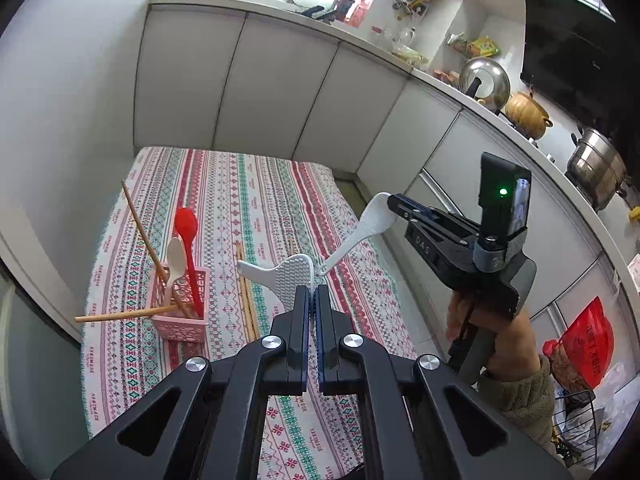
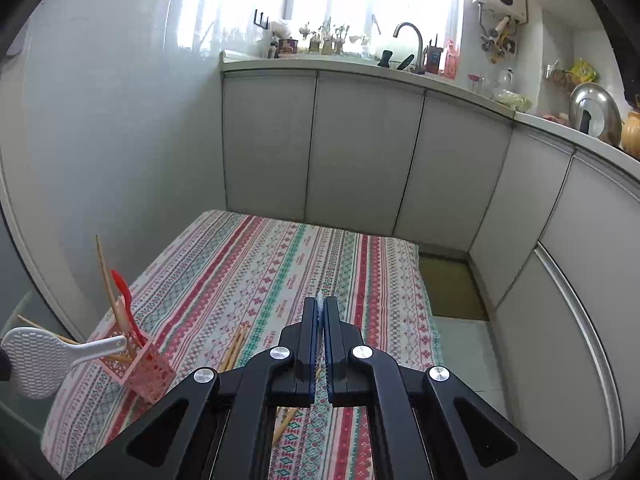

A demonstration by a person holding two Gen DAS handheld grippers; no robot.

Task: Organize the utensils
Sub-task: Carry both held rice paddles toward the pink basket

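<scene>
Left gripper (image 1: 312, 289) fingers clamped on white rice paddle (image 1: 294, 276), right gripper (image 1: 394, 202) fingers clamped on white spoon (image 1: 370, 220)

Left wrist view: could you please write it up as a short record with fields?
left tongs: shut on white rice paddle, at its head
right tongs: shut on white spoon, at its bowl, handle pointing down
pink basket: holds red spoon, cream spoon, chopsticks
tablecloth: loose chopsticks beside basket
</scene>
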